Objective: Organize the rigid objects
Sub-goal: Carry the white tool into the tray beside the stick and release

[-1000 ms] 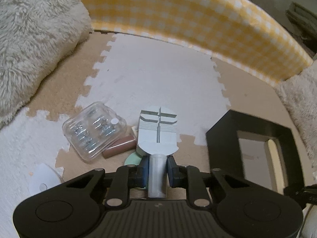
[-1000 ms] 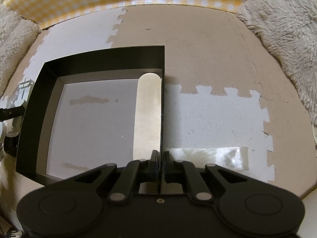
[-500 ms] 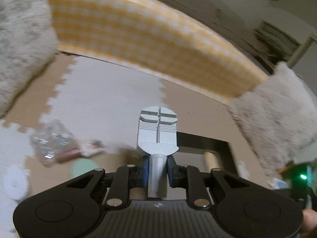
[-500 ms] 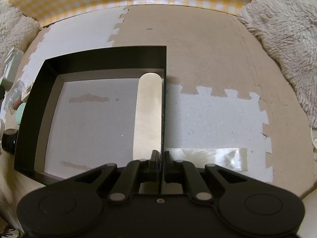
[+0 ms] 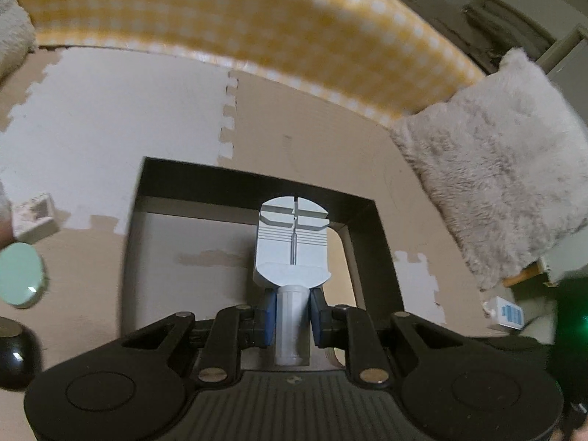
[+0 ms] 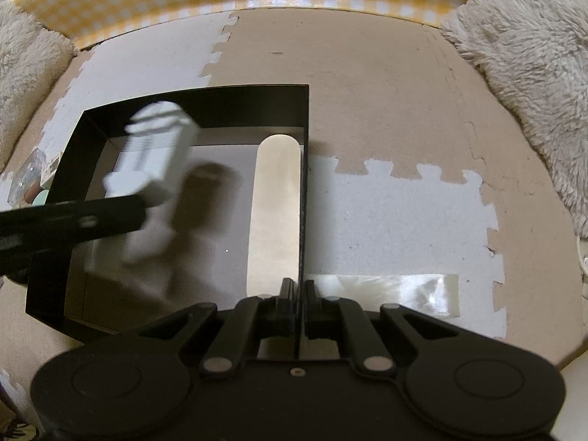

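Left claw [image 5: 293,314] pinches the pale tool [image 5: 293,242] by its stem above the black tray [image 5: 371,242], whose wall the right claw [image 6: 297,296] clamps; release from this height risks the tool bouncing out or tipping.

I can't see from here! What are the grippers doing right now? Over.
Left gripper shut on pale grey plastic tool, over black square tray. Right gripper clamps tray wall. Nothing blocking.
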A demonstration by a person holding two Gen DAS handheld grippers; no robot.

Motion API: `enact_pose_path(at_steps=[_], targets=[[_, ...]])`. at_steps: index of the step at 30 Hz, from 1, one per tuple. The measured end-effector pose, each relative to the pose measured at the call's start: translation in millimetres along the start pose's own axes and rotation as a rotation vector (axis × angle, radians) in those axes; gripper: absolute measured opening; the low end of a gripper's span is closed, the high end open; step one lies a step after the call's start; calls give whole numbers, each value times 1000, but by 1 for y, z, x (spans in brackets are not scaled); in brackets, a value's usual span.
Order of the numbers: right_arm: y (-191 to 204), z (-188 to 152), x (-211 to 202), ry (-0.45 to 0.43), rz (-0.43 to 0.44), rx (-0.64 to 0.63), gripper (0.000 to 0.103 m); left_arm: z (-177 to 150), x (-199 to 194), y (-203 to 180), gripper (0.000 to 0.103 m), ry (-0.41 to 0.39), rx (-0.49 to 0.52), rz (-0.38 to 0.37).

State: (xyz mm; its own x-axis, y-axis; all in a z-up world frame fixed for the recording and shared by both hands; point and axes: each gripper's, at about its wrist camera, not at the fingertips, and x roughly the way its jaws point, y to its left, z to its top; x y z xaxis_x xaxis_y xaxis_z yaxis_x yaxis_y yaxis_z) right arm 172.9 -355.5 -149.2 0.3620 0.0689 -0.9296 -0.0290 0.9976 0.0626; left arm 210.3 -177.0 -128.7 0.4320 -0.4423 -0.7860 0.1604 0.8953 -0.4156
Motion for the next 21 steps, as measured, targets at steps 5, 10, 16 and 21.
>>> enact_pose_path(at_steps=[5,10,16,21], targets=[[0,0,0,1,2,1,5,0,22,-7,21,37,-2,38],[0,0,0,1,1,1,5,-1,40,-7,21,50,-45,61],[0,0,0,2,6,6,5,0,50,-10,21,56,-55,62],[0,0,0,2,8,6,5,0,53,-11,28,70,-54,45]])
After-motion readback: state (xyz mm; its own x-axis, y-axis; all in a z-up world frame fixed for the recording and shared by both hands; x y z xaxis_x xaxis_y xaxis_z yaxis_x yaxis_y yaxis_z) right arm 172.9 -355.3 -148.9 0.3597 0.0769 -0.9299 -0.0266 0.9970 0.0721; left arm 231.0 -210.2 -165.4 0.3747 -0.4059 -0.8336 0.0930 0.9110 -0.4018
